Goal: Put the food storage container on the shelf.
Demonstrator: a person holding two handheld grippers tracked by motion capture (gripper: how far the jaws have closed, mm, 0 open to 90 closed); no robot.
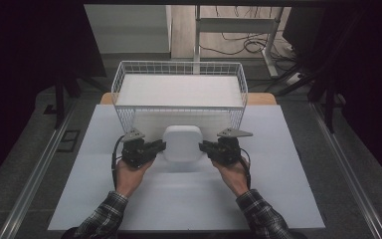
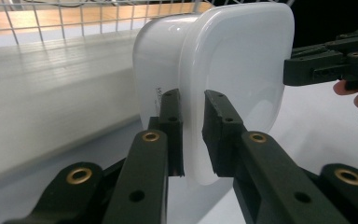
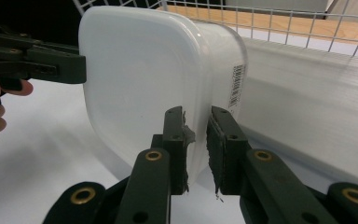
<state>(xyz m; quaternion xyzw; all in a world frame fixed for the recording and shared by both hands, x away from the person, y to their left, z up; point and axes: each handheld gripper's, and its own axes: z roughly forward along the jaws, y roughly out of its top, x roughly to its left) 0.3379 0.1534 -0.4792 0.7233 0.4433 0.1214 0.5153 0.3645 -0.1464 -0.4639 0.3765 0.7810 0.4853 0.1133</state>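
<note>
Mid-table, just in front of the wire basket (image 1: 179, 69): white plastic container (image 1: 182, 143) w/ lid, held between both grippers. L gripper (image 1: 155, 147) jaws narrow, pinching lid rim on its left edge; R gripper (image 1: 208, 148) same on right edge. Barcode label (image 3: 237, 86) on container side wall. Basket holds a white slab (image 1: 179, 89). White table sheet (image 1: 189, 199) underneath.

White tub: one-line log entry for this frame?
state: white tub lifted by its rim | left gripper shut on rim | right gripper shut on opposite rim | place: before wire basket
</note>
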